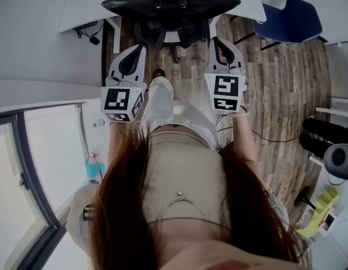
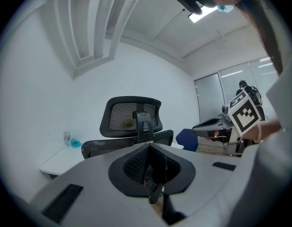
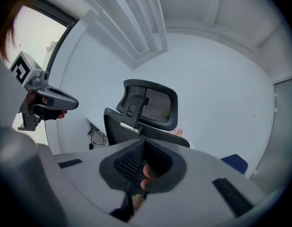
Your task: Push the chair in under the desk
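A black mesh office chair (image 1: 170,4) stands at the white desk (image 1: 84,7), with its back and headrest toward me and its wheeled base (image 1: 163,38) showing on the wood floor. My left gripper (image 1: 140,48) and right gripper (image 1: 215,40) hover side by side just short of the chair back, apart from it. Both are shut with nothing between the jaws. In the left gripper view the chair (image 2: 132,119) rises beyond the shut left gripper (image 2: 150,149), with the right gripper (image 2: 217,126) off to the side. The right gripper view shows the chair (image 3: 150,105) past the right gripper (image 3: 143,143).
A blue chair (image 1: 292,18) stands to the right of the desk. Cables (image 1: 87,32) hang under the desk's left part. A glass wall (image 1: 27,167) with a blue spray bottle (image 1: 94,166) runs along the left. Black equipment (image 1: 326,136) sits at the right.
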